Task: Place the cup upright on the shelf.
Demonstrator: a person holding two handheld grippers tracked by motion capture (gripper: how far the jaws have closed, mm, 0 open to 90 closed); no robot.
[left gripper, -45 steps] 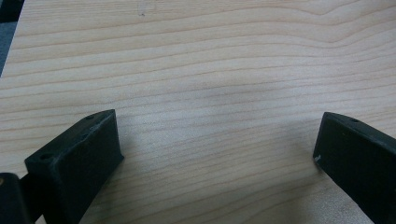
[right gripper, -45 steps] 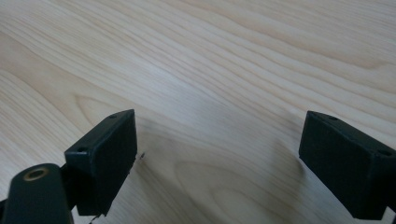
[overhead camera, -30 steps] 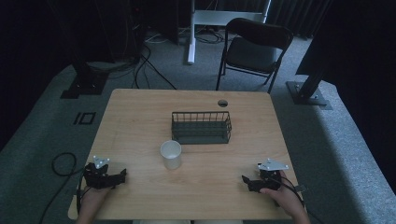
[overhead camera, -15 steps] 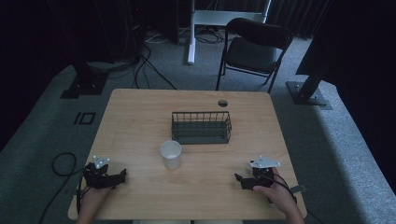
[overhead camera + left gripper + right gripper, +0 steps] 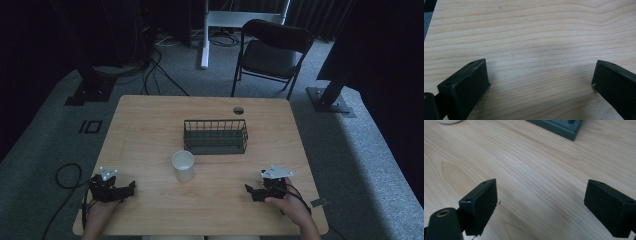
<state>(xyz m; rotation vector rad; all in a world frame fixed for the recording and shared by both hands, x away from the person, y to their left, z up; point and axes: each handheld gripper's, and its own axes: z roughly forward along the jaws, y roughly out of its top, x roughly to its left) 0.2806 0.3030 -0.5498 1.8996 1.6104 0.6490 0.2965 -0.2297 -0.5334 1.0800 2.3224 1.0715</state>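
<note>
Nothing started: your left gripper (image 5: 111, 187) and right gripper (image 5: 267, 187) spread, empty, near edge; cup (image 5: 183, 165), basket (image 5: 216, 136) untouched.

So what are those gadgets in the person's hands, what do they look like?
Each is a small black two-jaw gripper, left and right, topped by a grey three-cornered plate. A black cable trails off the table's left edge from the left one. Close up, the jaws are blocky matte-black pads with small holes. The forearms look bare.
</note>
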